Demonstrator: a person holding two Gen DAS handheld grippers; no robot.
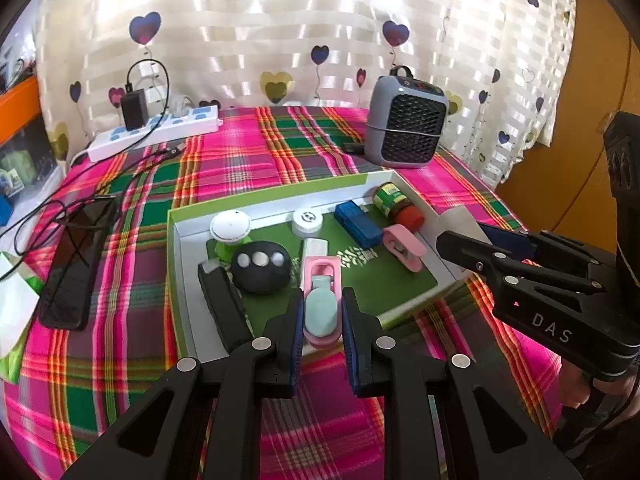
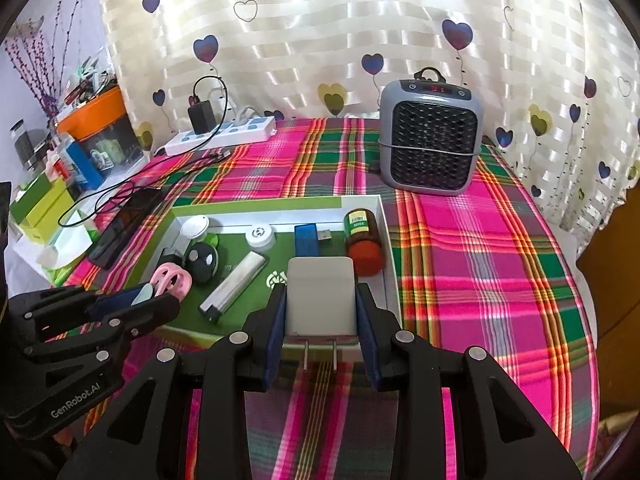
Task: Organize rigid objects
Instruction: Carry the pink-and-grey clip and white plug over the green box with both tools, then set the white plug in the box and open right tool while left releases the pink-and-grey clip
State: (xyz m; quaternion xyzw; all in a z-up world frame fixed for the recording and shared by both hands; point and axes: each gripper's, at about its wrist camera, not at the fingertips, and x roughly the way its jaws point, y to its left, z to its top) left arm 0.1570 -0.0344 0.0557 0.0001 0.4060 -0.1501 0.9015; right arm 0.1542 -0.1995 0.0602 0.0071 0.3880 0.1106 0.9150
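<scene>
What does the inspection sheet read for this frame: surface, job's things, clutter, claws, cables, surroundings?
Surface: plaid cloth over the table.
Job's things: green tray holding jar, blue block, white cap, black remote.
Clutter: grey heater, phone.
Claws: left claw shut on pink clip; right claw shut on white charger.
Cables: power strip, black cord.
Surroundings: heart-print curtain.

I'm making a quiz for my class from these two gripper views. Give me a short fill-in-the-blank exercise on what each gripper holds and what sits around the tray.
1. The left gripper holds a pink and ____ clip.
2. The right gripper holds a white ____ with two metal prongs.
3. Behind the tray stands a grey ____.

Missing words: teal; charger; heater
</scene>
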